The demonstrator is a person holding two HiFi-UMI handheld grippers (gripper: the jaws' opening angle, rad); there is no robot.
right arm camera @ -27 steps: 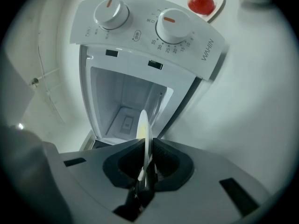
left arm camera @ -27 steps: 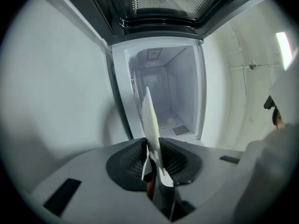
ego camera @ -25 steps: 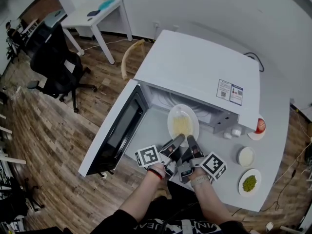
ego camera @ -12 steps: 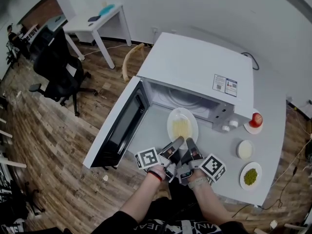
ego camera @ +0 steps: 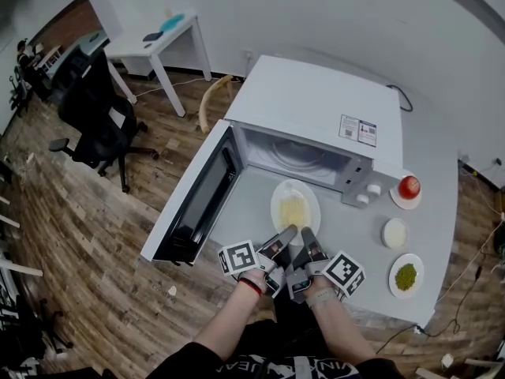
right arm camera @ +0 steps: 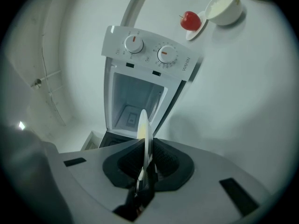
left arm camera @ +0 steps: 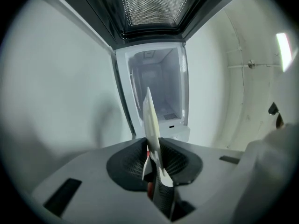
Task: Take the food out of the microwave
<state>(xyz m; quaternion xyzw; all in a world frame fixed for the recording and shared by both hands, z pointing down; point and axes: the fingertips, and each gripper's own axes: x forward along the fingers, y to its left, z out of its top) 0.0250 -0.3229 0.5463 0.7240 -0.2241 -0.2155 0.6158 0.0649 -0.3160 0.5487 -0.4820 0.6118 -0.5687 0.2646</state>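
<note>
Before microwave [ego camera: 316, 105] | left gripper [ego camera: 289, 230] and right gripper [ego camera: 304, 232] clamp plate [ego camera: 278, 202] rim | risk: one-edge hold tips it, food [ego camera: 293, 210] spills.

**Clearances at the microwave [ego camera: 316, 109], door open**

You reach the cavity only through its open front. The door [ego camera: 197, 204] stands swung out on the left of the opening and walls off that side. Directly in front of the opening, the plate of food [ego camera: 295, 208] fills the middle of the approach, with the left gripper [ego camera: 288, 231] and right gripper [ego camera: 306, 234] clamped on its near rim. Right of the control panel, an apple [ego camera: 408, 186], a white bowl [ego camera: 394, 232] and a dish of green food [ego camera: 405, 276] occupy the tabletop [ego camera: 347, 235]. Bare surface lies between them and the plate.
</note>
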